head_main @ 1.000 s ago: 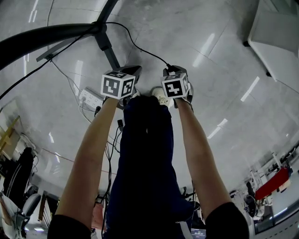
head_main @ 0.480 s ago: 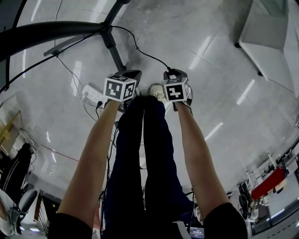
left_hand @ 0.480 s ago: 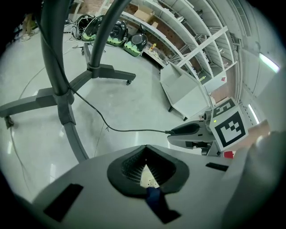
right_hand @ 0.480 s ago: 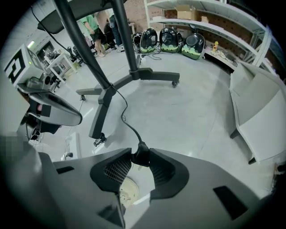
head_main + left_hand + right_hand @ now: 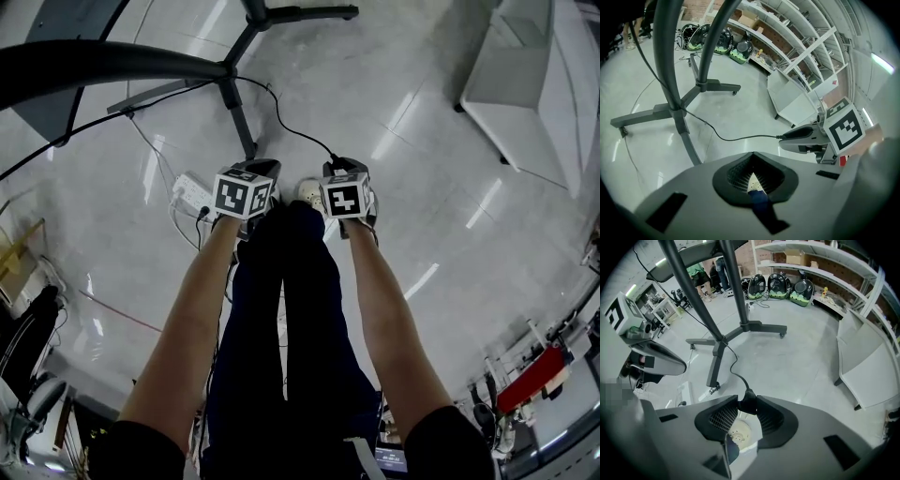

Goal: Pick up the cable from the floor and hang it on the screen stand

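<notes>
The black cable runs across the floor from the foot of the screen stand to my right gripper. In the right gripper view that gripper is shut on the cable's thick black end, and the cord hangs down toward the stand's base. My left gripper hangs beside it on the left, tips together with nothing between them. The left gripper view shows the cable leading into the right gripper. The stand's dark pole arches across the upper left.
A white power strip with thin cords lies on the floor left of the grippers. A white cabinet stands at the upper right. Shelving and several green-black cases line the far wall. The person's legs and shoes are under the grippers.
Both grippers have risen from the floor, side by side. The cable end has come up with the right gripper, and the stand's base has slid further into the head view.
</notes>
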Demonstrator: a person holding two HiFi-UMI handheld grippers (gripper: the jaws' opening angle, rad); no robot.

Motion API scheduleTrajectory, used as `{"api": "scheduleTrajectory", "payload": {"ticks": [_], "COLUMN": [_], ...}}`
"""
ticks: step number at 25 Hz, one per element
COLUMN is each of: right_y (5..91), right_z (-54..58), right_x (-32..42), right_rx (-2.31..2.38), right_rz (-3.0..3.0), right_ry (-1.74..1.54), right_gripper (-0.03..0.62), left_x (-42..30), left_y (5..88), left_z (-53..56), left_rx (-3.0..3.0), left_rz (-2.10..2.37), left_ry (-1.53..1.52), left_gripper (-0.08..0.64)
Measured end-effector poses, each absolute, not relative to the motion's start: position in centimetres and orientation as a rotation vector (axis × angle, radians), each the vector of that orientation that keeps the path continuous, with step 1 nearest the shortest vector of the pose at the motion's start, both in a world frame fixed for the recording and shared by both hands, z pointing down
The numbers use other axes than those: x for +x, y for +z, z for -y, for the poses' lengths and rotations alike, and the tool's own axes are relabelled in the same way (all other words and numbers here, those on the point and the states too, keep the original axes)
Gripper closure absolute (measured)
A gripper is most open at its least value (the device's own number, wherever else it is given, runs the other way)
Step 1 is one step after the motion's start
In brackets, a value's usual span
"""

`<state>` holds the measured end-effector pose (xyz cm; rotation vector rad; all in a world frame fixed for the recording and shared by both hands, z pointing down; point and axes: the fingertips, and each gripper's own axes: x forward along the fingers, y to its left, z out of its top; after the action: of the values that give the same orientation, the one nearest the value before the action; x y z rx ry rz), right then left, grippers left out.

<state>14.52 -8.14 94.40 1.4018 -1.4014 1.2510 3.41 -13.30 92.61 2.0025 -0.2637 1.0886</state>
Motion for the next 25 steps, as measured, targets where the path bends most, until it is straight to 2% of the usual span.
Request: {"api": "scheduleTrajectory", "payload": {"ticks": [16,25], "right_y": [82.5,73.1], "right_z": [8.9,12.7], "right_x": [13.6,13.8], "right_rx": [1.511,1.563], "right_rz": [1.466,1.601], "right_ry": [1.236,0.975], "right_gripper": [0.453,0.453], "left_x": [2.7,4.2], "left_y": [82.2,74.3], "left_z": [14.0,15.6], "left_rx": [2.025,2.089], "left_rz": [0.39,0.498], "left_ry": [1.021,0.821], "left_gripper": [0.552,0.552]}}
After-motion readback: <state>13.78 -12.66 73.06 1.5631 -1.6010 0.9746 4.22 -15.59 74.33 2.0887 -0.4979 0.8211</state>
